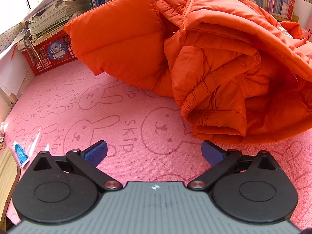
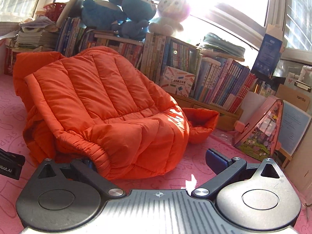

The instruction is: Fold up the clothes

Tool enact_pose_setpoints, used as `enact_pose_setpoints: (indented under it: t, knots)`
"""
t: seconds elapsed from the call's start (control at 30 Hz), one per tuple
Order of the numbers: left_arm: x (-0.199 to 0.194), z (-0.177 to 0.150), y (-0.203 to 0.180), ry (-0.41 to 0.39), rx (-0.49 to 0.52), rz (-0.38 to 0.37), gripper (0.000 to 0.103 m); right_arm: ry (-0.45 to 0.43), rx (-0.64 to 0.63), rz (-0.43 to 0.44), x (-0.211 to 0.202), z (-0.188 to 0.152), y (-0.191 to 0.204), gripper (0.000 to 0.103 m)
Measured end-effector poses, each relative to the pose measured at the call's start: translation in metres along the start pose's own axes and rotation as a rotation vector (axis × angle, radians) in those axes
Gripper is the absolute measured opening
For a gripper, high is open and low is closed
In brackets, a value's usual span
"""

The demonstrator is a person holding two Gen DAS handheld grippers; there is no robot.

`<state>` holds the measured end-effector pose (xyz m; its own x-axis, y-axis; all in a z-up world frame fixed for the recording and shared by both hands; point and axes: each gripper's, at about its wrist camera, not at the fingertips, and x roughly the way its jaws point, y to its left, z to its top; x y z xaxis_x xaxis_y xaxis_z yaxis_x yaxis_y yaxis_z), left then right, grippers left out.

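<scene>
An orange puffer jacket lies bunched on the pink rabbit-print mat, close to the bookshelf. The left gripper hovers empty with fingers wide apart. The right gripper is spread too, its left finger tucked under the jacket's hem.

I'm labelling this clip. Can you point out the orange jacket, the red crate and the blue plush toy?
orange jacket point(image 2: 109, 89): right wrist view, on its quilted back panel.
red crate point(image 1: 48, 62): left wrist view, on its lattice front wall below the round sticker.
blue plush toy point(image 2: 134, 5): right wrist view, on its head.

Bright daylight, window glare, fisheye warping
</scene>
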<state>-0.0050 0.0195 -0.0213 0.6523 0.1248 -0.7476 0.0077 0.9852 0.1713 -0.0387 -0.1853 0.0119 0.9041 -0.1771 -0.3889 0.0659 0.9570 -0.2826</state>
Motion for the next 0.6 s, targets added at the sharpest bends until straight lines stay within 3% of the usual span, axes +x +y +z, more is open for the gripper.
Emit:
enact_pose_setpoints:
  t: [0.3, 0.4, 0.5, 0.6]
  knots:
    - [0.005, -0.003, -0.002, 0.022, 0.006, -0.02, 0.103, 0.135, 0.022, -0.252, 0.021, -0.036, -0.05, 0.103]
    - [0.007, -0.005, -0.003, 0.032, 0.012, -0.015, 0.103, 0.074, -0.07, -0.212, 0.008, -0.042, -0.042, 0.103]
    - [0.003, -0.008, -0.005, 0.02, 0.025, -0.008, 0.103, -0.006, -0.205, -0.112, -0.009, -0.04, -0.016, 0.103]
    - [-0.003, -0.009, -0.005, 0.002, 0.029, -0.016, 0.103, -0.045, -0.255, -0.029, -0.014, -0.036, 0.006, 0.103]
